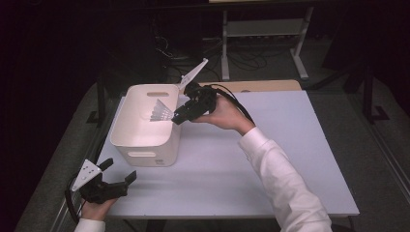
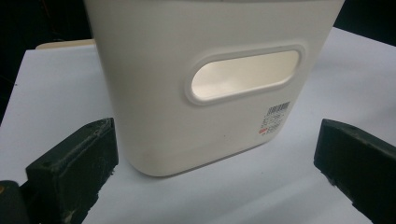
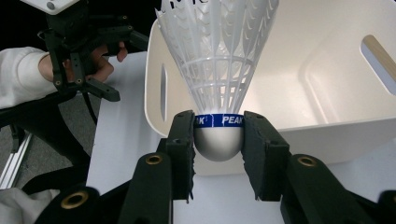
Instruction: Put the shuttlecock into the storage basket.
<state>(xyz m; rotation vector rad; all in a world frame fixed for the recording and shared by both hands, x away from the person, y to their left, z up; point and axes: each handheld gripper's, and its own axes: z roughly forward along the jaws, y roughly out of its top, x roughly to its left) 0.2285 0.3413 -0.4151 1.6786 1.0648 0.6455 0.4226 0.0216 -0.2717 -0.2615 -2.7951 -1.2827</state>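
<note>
Blue "PEAK" band circles the shuttlecock (image 3: 218, 70) clamped by right tool (image 3: 218, 140).

Our table and its load
We see a white table (image 1: 270, 183); a white bin (image 1: 145, 145) stands on its left part.

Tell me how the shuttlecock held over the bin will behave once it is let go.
The shuttlecock is probably very light: its skirt is thin openwork plastic. It would likely fall rounded cork end first, then tip onto its side. The right gripper pinches the firm base; the skirt looks easy to crush.
</note>
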